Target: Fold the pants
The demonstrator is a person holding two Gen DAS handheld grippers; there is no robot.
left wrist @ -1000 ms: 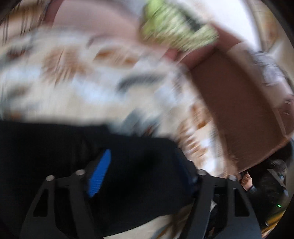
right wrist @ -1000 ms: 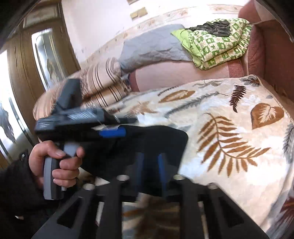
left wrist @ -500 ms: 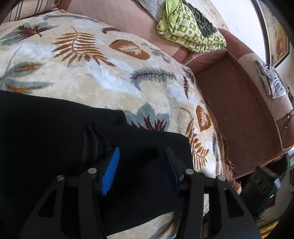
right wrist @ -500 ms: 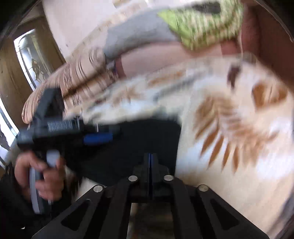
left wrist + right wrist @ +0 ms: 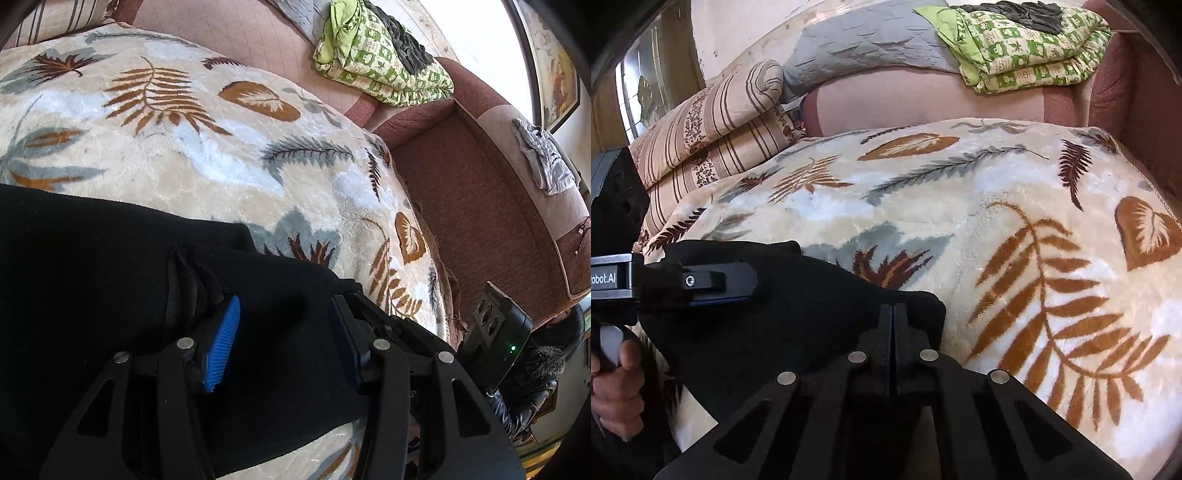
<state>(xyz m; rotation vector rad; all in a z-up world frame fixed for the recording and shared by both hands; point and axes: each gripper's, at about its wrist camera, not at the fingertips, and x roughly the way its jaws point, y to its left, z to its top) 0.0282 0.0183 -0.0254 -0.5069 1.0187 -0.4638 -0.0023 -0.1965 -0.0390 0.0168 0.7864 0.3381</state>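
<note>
Left wrist view is being filled mostly by the leaf-patterned blanket, which is being used as the folding surface over a bed or sofa — which of the two cannot be told. Beyond it, the reddish sofa is being occupied by a green checked quilt, apparently parked out of the way. In the right wrist view a striped pillow and a grey cover are being kept at the far edge as well.

The black pants are being laid across the near part of the blanket, flat over most of their area, with one rounded end reaching toward the right. A small bunch of wrinkles is being raised just beside the left pad.

The left claw is being held wide, its blue pads spread over the cloth with nothing pinched between them; it is probably being poised to take a fresh hold or to press the fabric flat. The right claw is being kept closed tight at the end of the pants — the fingers are meeting with no gap, and since the black cloth is lying right at their tips, an edge is judged to be pinched there so it can be carried over for a fold, though the nip itself is hard to make out.
</note>
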